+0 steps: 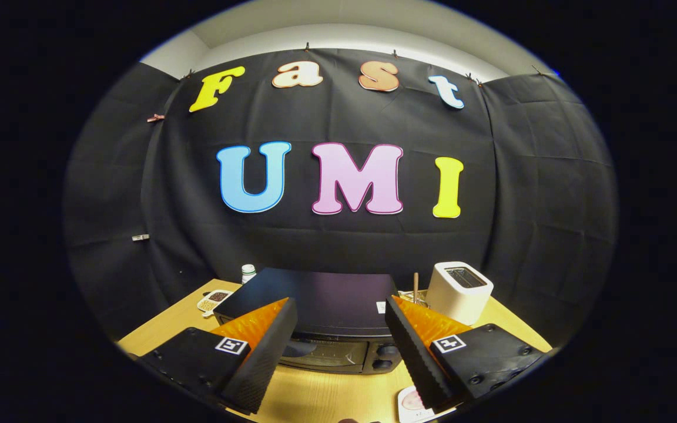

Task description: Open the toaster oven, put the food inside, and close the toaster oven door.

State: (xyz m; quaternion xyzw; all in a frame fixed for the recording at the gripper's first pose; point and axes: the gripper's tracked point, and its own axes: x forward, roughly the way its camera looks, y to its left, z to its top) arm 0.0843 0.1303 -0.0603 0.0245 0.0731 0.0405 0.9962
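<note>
A black toaster oven point(315, 305) stands on the wooden table point(156, 329), seen from above and in front. Its glass door point(329, 354) is shut, with two knobs point(386, 356) at its right end. My gripper point(341, 311) hovers above and just in front of the oven, open wide, with nothing between its orange-and-black fingers point(268, 346). A small white plate with a pinkish piece of food point(414, 402) lies on the table close under the right finger, partly hidden by it.
A white slot toaster point(461, 291) stands to the right of the oven. A thin wooden stick point(415, 288) rises between them. Behind the oven's left corner are a small white bottle point(248, 272) and a dish of grains point(215, 301). Black cloth walls close the booth.
</note>
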